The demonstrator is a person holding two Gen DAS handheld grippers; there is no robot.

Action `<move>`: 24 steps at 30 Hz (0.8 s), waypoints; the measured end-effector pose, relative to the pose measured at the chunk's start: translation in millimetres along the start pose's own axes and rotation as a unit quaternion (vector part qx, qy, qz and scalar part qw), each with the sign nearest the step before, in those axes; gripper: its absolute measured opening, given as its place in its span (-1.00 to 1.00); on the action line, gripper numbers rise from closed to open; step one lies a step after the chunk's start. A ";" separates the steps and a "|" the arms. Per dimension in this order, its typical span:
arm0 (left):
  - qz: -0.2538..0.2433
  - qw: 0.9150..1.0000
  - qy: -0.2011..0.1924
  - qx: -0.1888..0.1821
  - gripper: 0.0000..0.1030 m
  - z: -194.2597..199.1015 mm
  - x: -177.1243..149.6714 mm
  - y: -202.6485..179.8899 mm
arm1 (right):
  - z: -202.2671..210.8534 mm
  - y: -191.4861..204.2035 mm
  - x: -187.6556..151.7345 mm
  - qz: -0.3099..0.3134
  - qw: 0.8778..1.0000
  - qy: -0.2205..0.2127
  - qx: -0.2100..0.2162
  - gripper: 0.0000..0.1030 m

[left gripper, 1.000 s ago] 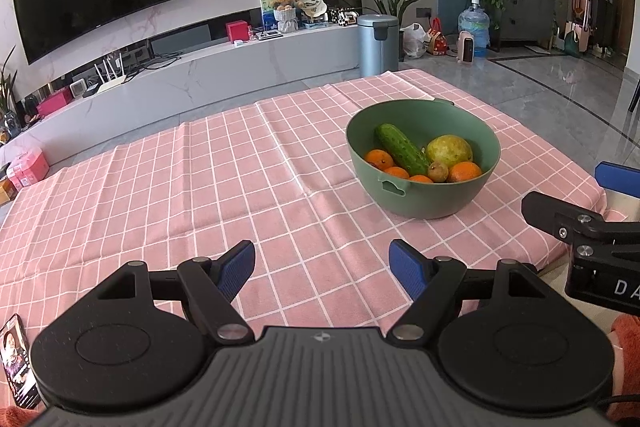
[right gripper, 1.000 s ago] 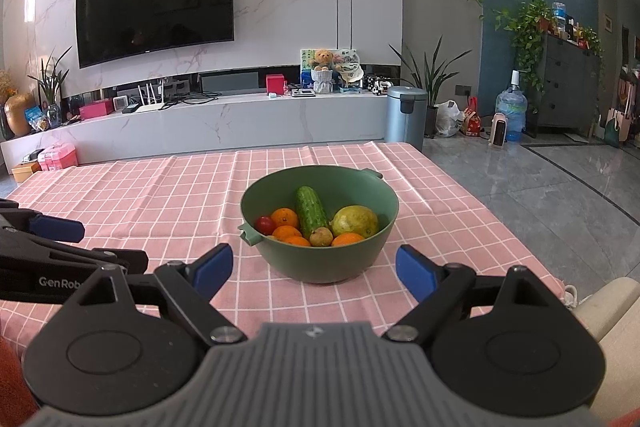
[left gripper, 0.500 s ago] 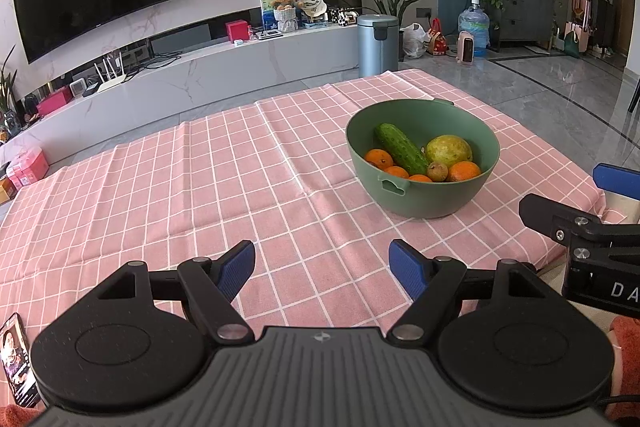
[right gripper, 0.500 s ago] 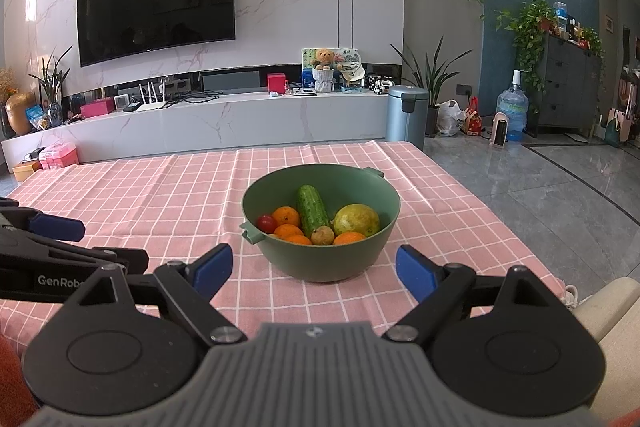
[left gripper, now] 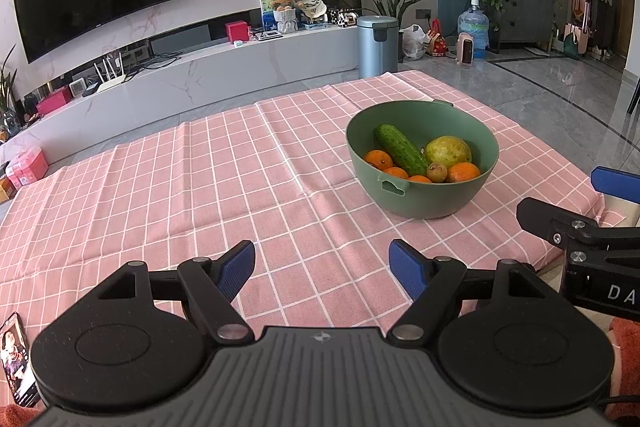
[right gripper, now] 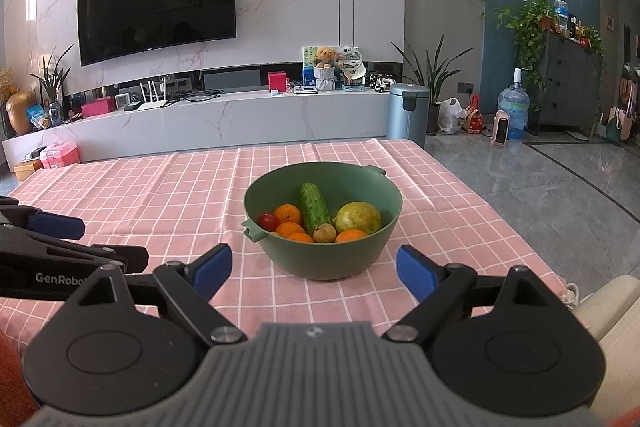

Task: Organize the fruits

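You held both grippers over the pink checked tablecloth [left gripper: 248,163], near edge. L gripper [left gripper: 322,269] had fingers spread wide, nothing btwn; R gripper [right gripper: 312,273] same, aimed at green bowl [right gripper: 324,263]. Bowl sat on cloth w/ cucumber [right gripper: 314,203], oranges [right gripper: 289,214], yellow-green fruit [right gripper: 358,217], small red fruit [right gripper: 269,221] inside.

Bowl [right gripper: 322,223] at frame centre on the tabletop [right gripper: 160,203], cucumber [right gripper: 314,203] inside between oranges [right gripper: 289,214] at left and mango [right gripper: 358,217] at right, television [right gripper: 156,1] on the wall upper left
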State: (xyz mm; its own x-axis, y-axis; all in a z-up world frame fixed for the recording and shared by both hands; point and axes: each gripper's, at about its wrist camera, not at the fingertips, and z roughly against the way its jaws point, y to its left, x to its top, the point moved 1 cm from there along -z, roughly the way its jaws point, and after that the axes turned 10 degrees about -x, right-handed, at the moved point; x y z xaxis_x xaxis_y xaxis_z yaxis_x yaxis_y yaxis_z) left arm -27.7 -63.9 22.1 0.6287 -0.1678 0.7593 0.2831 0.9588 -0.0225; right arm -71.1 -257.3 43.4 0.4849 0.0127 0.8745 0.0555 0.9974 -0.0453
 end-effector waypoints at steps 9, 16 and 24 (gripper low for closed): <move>-0.001 1.000 -0.001 -0.002 0.74 1.9 1.3 -1.1 | -1.2 -0.1 -0.8 0.000 1.000 0.002 0.000 0.67; 0.002 1.000 -0.007 -0.006 0.74 4.6 2.8 -2.7 | -4.7 -0.4 -2.9 0.001 1.000 0.008 0.000 0.69; -0.001 1.000 -0.020 -0.002 0.74 9.9 6.8 -3.2 | -4.6 0.0 -1.5 0.000 1.000 0.007 0.000 0.70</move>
State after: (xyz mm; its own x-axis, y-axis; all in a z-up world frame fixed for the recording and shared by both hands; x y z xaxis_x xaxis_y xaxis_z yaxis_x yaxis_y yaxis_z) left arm -31.6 -65.9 33.8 0.5987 -0.1609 0.7847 0.2880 0.9573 -0.0234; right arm -67.8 -257.6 39.9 0.4976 0.0108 0.8673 0.0561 0.9974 -0.0446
